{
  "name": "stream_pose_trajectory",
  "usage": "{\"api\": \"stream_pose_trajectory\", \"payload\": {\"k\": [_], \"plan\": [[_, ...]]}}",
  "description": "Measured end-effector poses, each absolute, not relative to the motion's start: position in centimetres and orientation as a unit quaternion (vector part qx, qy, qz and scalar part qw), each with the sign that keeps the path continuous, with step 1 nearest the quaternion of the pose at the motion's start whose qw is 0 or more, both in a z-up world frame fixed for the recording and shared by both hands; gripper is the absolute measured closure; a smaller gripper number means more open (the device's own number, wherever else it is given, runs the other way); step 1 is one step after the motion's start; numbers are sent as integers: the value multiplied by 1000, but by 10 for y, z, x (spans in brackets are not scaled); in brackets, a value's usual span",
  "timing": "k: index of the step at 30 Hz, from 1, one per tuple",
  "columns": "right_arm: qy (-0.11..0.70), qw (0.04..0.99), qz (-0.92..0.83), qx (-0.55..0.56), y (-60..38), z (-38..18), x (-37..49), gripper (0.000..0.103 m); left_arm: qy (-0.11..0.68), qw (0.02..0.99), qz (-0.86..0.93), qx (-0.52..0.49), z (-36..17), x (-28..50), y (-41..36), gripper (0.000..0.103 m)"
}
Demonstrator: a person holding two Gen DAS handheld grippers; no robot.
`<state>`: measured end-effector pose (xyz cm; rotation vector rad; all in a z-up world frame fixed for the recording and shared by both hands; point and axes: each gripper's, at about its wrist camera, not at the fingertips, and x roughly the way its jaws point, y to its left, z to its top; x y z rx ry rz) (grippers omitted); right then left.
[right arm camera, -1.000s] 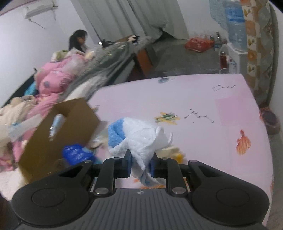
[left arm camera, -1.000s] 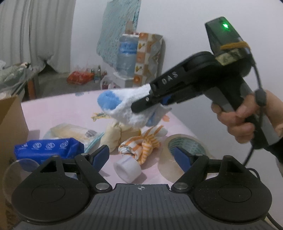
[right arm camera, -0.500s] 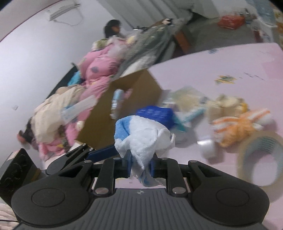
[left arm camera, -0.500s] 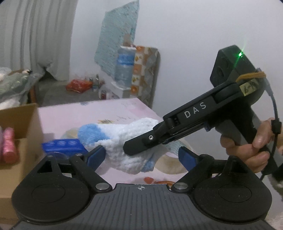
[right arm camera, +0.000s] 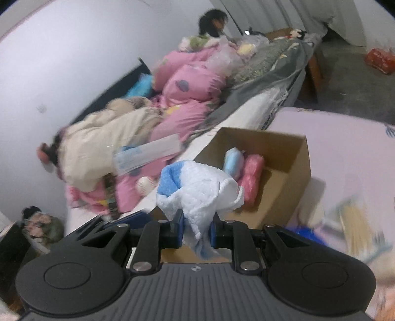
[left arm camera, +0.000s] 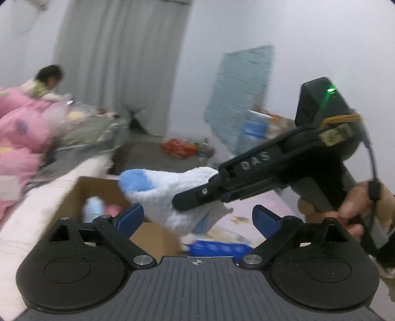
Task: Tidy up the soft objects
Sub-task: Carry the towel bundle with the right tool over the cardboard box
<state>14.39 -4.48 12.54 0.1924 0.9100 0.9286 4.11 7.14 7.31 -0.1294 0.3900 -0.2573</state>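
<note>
My right gripper (right arm camera: 196,230) is shut on a white sock with a blue toe (right arm camera: 197,189) and holds it in the air near the open cardboard box (right arm camera: 300,158). A pale blue roll (right arm camera: 232,159) and a pink roll (right arm camera: 253,170) lie in the box. In the left wrist view the right gripper (left arm camera: 195,197) carries the sock (left arm camera: 158,190) from the right, above the box (left arm camera: 74,195). My left gripper (left arm camera: 197,218) is open and empty, just below the sock.
A blue packet (left arm camera: 217,247) lies on the pink table (right arm camera: 350,153) right of the box. A bed with pink bedding (right arm camera: 192,81) and a person (right arm camera: 212,21) stand beyond the box. Soft items at the right are blurred (right arm camera: 355,222).
Both grippers have swung left toward the box. The sock has travelled with the right gripper from above the table items to beside the box opening.
</note>
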Motion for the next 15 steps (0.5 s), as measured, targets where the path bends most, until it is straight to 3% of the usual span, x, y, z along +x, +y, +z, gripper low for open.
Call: {"api": "stream_pose_trajectory", "payload": {"k": [7, 15], "plan": [[483, 809, 336, -12, 39, 88, 227, 63, 216, 966, -83, -118, 55, 57, 124, 7], [522, 798, 254, -160, 102, 28, 263, 64, 239, 959, -84, -128, 41, 50, 143, 7]]}}
